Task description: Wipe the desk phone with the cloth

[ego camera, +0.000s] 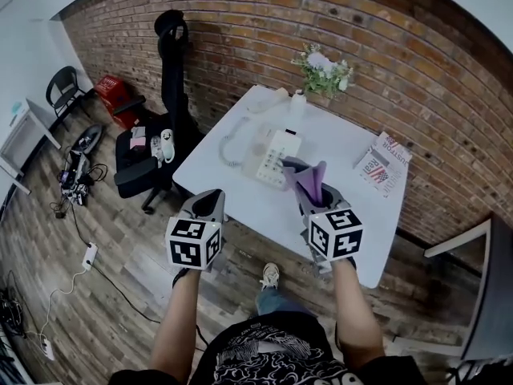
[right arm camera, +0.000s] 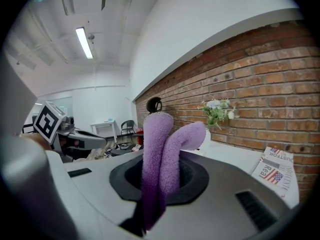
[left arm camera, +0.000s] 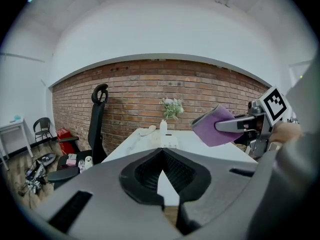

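Observation:
The white desk phone (ego camera: pixel 275 156) sits mid-table, with its handset (ego camera: pixel 267 101) lying off the base at the far edge and the coiled cord (ego camera: pixel 232 147) trailing left. My right gripper (ego camera: pixel 317 194) hovers over the table's near side, just short of the phone, shut on a folded purple cloth (ego camera: pixel 311 181) that sticks up between its jaws (right arm camera: pixel 161 154). My left gripper (ego camera: pixel 210 199) hangs beyond the table's near left edge, shut with nothing in it (left arm camera: pixel 161 156). The left gripper view shows the phone (left arm camera: pixel 167 141) ahead and the cloth (left arm camera: pixel 212 125) to the right.
The white table (ego camera: pixel 353 231) also holds a vase of flowers (ego camera: pixel 323 74) at the back and a magazine (ego camera: pixel 385 164) at the right. To its left stands a black office chair (ego camera: pixel 152 163). Cables and a power strip (ego camera: pixel 89 255) lie on the wooden floor. The brick wall is behind.

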A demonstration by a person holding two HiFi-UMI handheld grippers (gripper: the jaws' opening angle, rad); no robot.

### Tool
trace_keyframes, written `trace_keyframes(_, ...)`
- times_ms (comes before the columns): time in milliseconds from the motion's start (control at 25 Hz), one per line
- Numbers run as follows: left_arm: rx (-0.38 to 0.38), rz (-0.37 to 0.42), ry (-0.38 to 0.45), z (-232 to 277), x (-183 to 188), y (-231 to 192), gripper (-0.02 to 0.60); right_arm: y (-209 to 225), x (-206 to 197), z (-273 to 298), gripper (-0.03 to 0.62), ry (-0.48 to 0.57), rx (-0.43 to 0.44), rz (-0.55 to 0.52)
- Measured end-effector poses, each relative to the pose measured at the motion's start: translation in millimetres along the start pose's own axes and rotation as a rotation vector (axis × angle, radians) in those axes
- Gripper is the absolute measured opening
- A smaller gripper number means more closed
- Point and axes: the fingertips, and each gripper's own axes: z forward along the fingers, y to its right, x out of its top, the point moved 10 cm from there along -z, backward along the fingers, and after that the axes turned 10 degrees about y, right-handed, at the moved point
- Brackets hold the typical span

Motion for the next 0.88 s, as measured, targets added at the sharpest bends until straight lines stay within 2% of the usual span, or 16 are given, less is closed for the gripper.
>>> trace_keyframes(520, -0.092, 0.008, -0.043, 140.0, 16.5, -15.5, 0.006, 108.3, -6.1, 76.5, 0.048, -0.044, -0.152, 0.084)
trace_keyframes(880, -0.125, 0.018, -0.08, 204.6, 19.8, -16.4, 0.006, 160.6, -26.3, 113.8, 0.048, -0.083, -0.207, 0.158)
